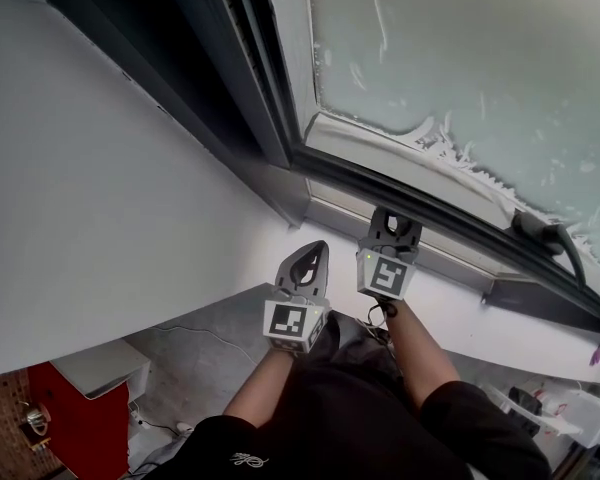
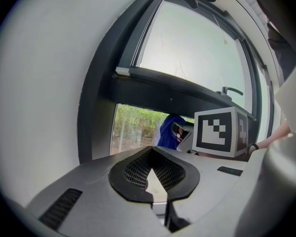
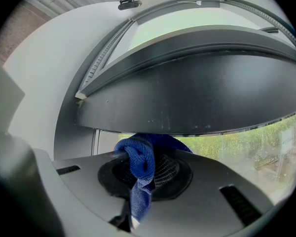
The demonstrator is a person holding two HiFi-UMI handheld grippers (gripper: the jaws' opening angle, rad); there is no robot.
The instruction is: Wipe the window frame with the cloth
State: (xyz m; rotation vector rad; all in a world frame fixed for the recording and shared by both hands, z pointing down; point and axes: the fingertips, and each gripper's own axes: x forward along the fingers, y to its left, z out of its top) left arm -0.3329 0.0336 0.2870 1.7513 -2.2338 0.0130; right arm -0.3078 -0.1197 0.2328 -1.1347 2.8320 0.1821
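A dark grey window frame (image 1: 420, 200) runs across the head view, under frosted glass (image 1: 480, 58). My right gripper (image 1: 401, 220) reaches up to the frame's lower bar (image 3: 197, 93) and is shut on a blue cloth (image 3: 140, 164), which bunches between its jaws just under the bar. In the left gripper view the blue cloth (image 2: 167, 130) shows beside the right gripper's marker cube (image 2: 219, 132). My left gripper (image 1: 317, 251) hangs lower and to the left, away from the frame. Its jaws meet at the tips (image 2: 152, 151) with nothing between them.
A dark window handle (image 1: 550, 233) sits on the frame to the right. A white wall (image 1: 100, 188) fills the left, and a white sill (image 1: 480, 313) lies under the frame. Down on the floor stand a red cabinet (image 1: 75, 423) and cables.
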